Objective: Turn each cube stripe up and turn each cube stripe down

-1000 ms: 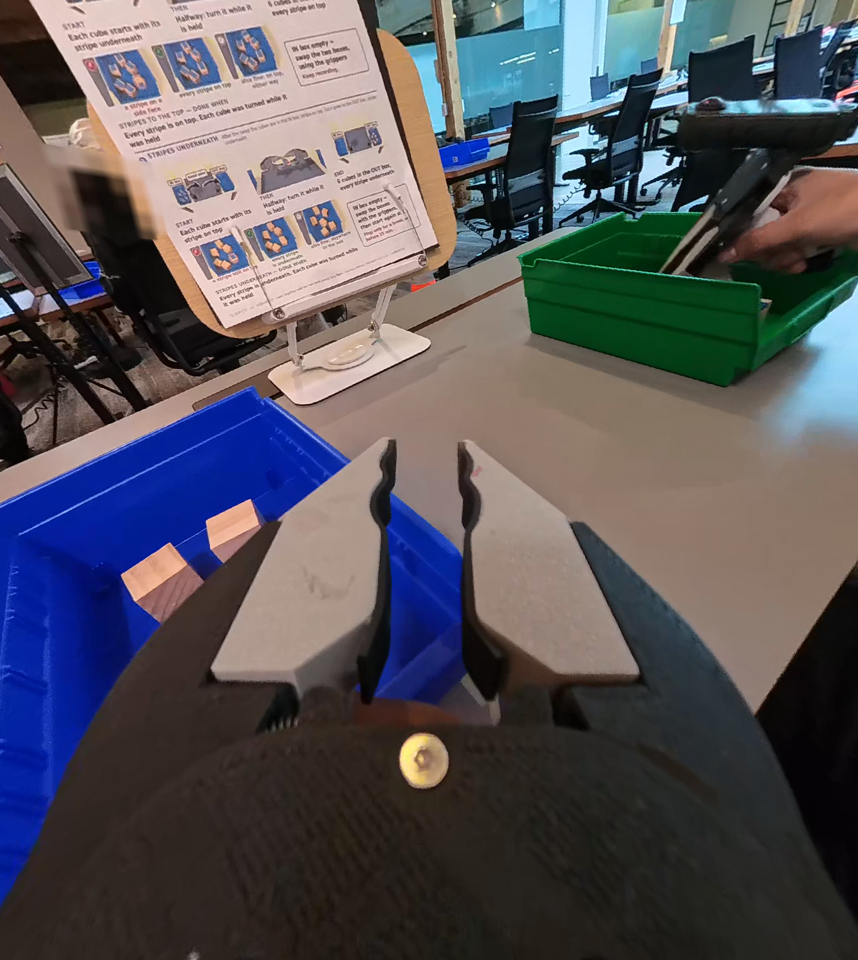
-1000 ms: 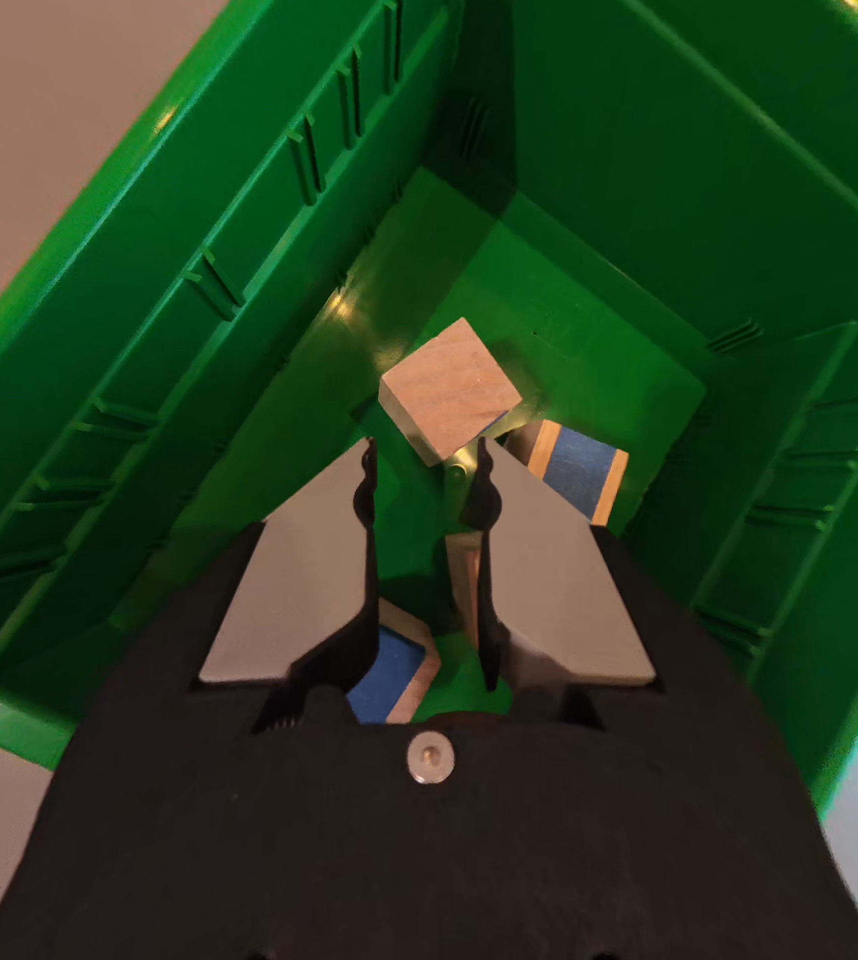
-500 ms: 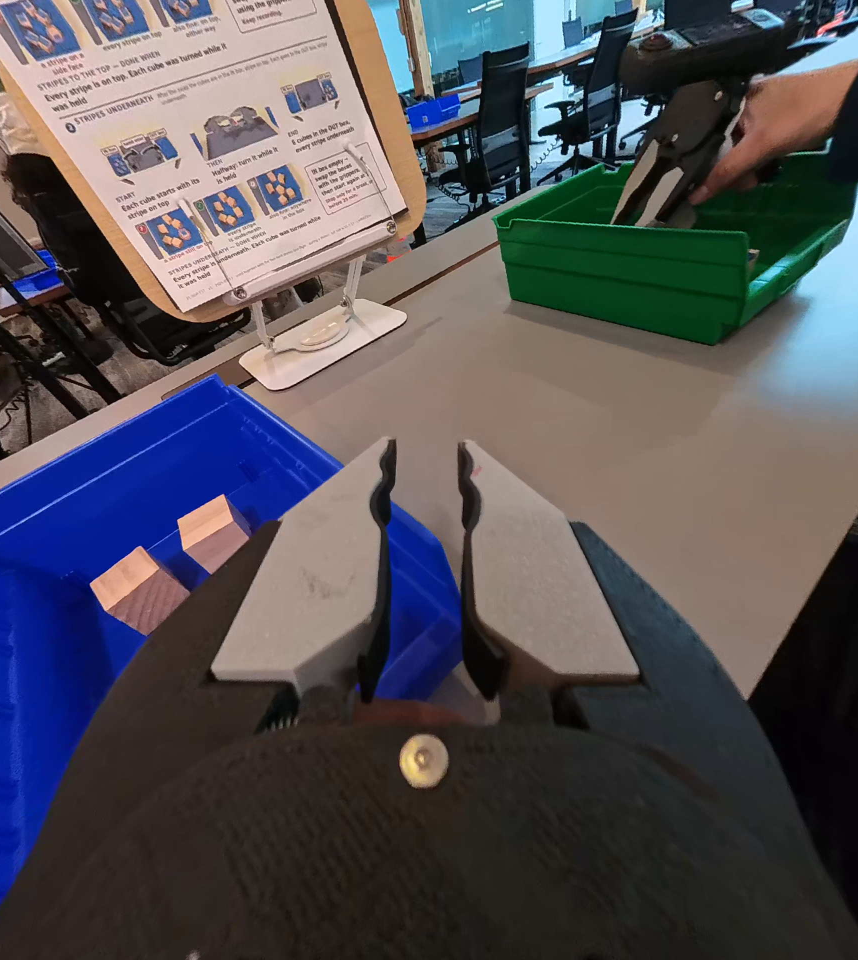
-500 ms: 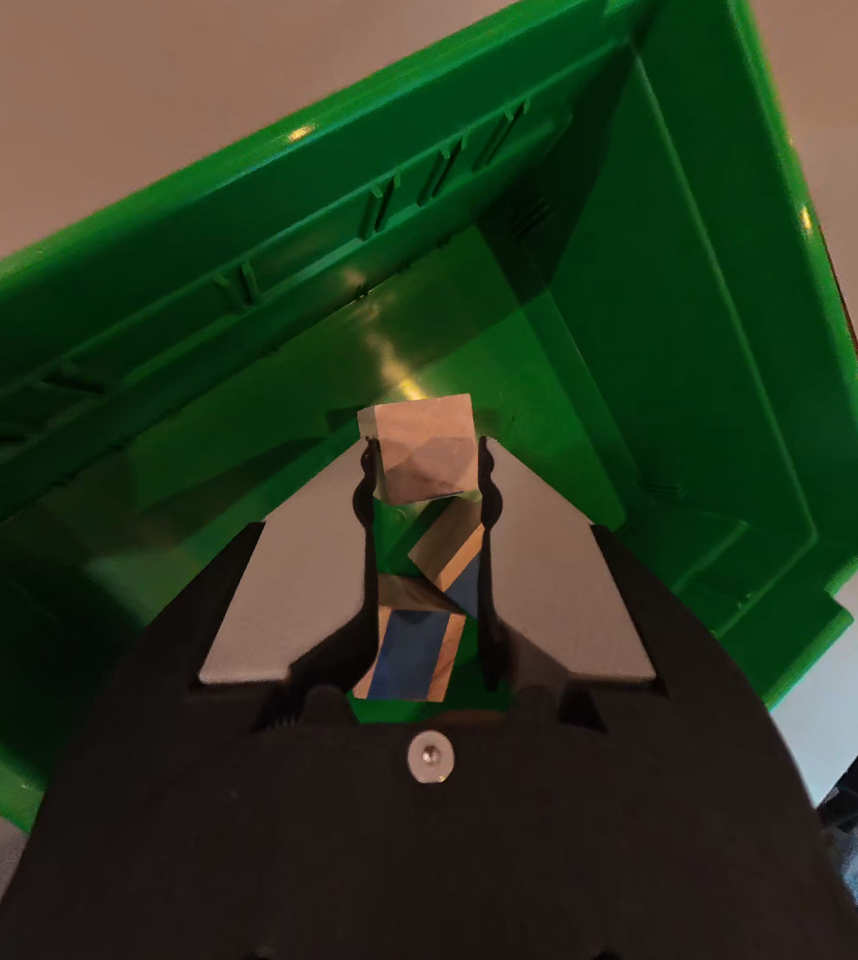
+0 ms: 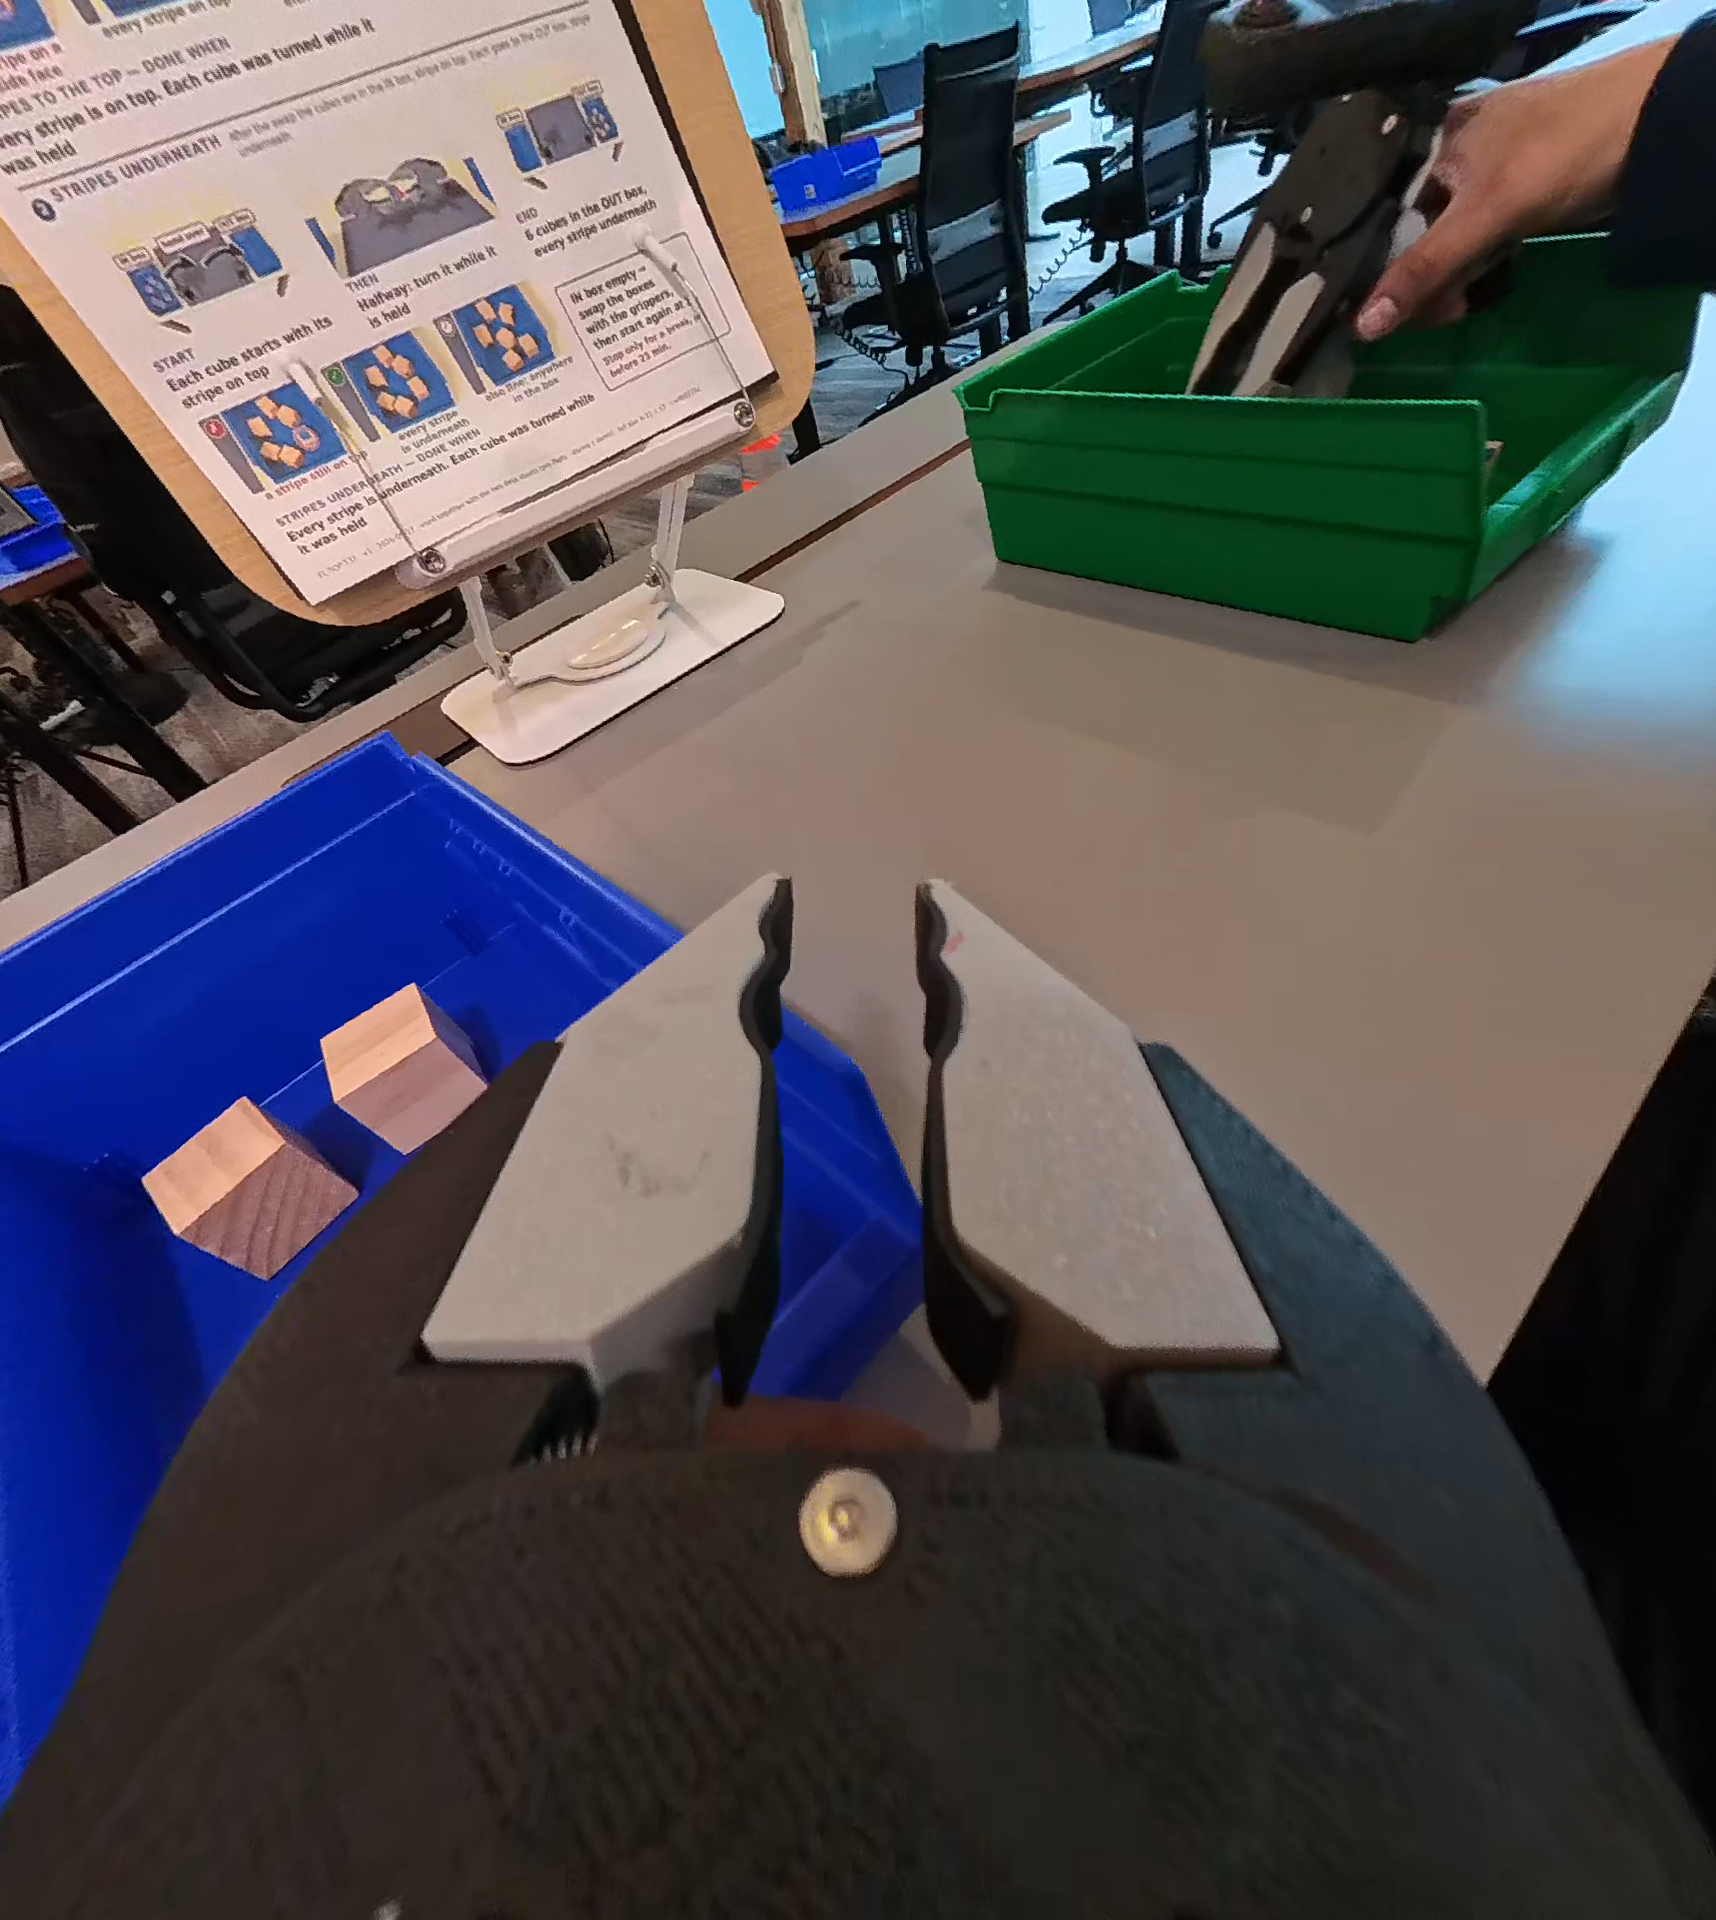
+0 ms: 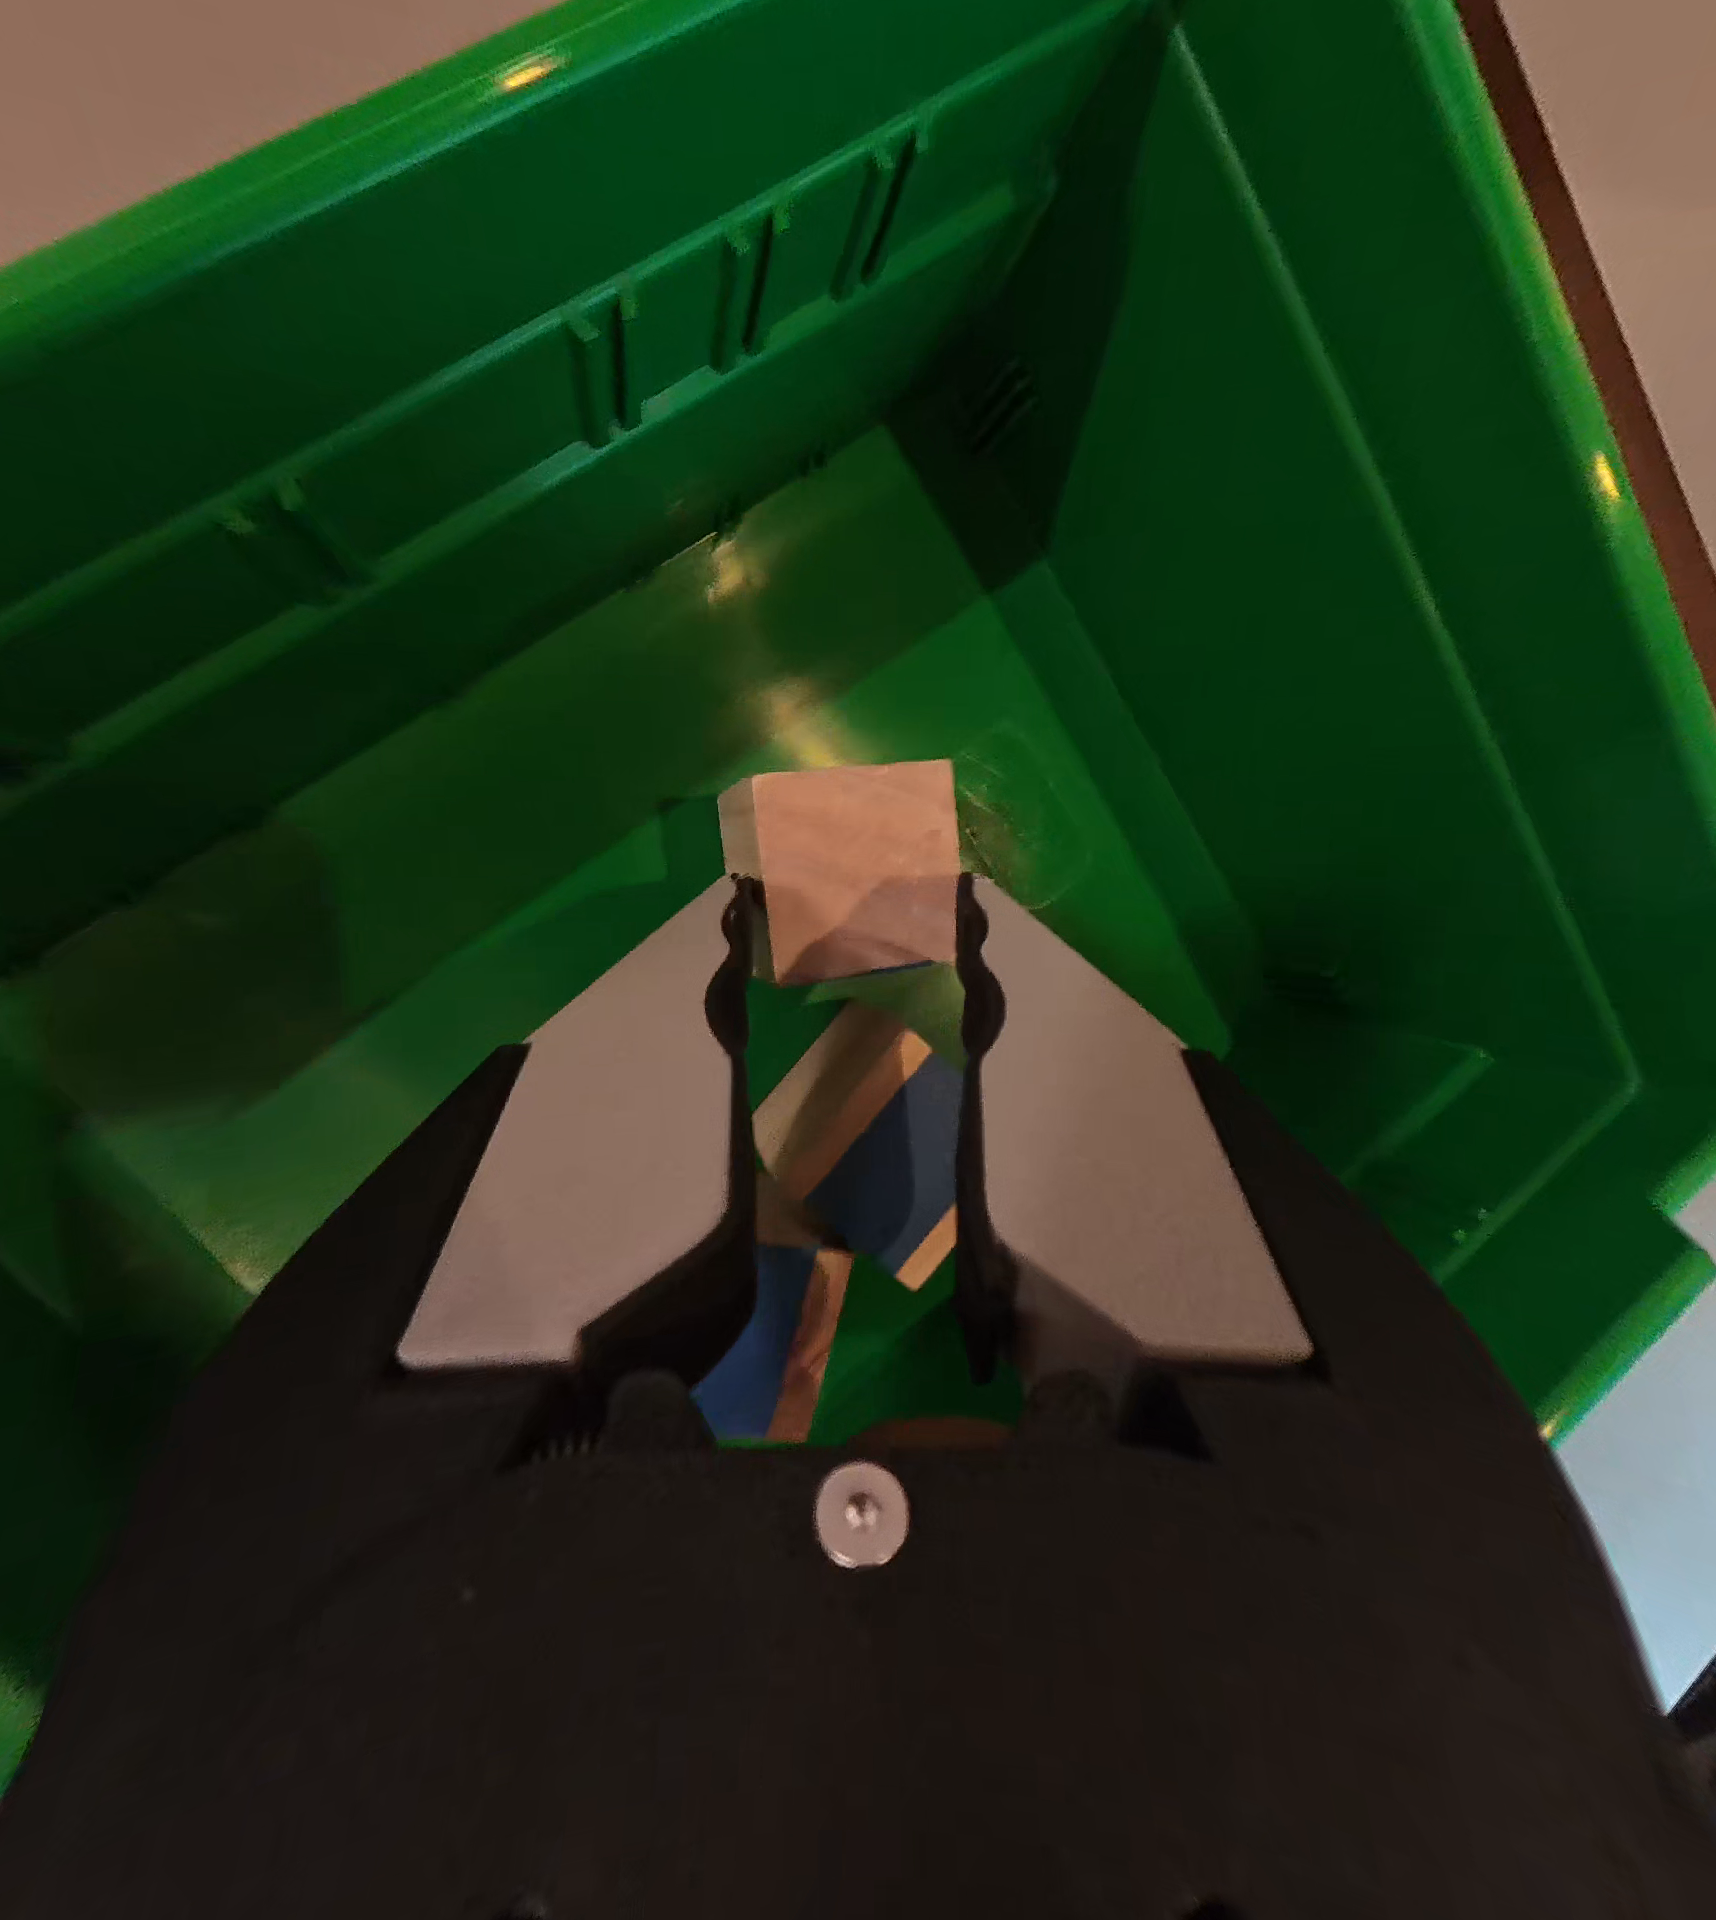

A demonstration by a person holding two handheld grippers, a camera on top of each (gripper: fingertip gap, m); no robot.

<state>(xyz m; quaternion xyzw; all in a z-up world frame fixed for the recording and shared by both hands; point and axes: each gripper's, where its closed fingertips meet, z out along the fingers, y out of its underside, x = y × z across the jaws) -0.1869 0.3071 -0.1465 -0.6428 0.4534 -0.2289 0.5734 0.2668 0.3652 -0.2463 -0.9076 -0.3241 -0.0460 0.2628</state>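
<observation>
My right gripper (image 6: 849, 883) is shut on a wooden cube (image 6: 843, 862) at its fingertips, above the floor of the green bin (image 6: 521, 312). Its plain wood faces show toward the camera. Two cubes with blue stripes (image 6: 875, 1143) lie on the bin floor below, seen between the fingers. My left gripper (image 5: 849, 899) is open and empty, over the right edge of the blue bin (image 5: 210, 935). Two plain-faced wooden cubes (image 5: 246, 1195) (image 5: 402, 1065) sit in the blue bin. The right gripper (image 5: 1290, 301) and the green bin (image 5: 1249, 488) also show in the left wrist view.
An instruction sheet on a white stand (image 5: 615, 644) stands at the back of the grey table (image 5: 1197, 831). A person's hand (image 5: 1488, 208) holds the right gripper. Office chairs and desks stand beyond the table.
My right gripper closed on the plain cube and has lifted it off the bin floor. My left gripper tilted a little; the view shifted.
</observation>
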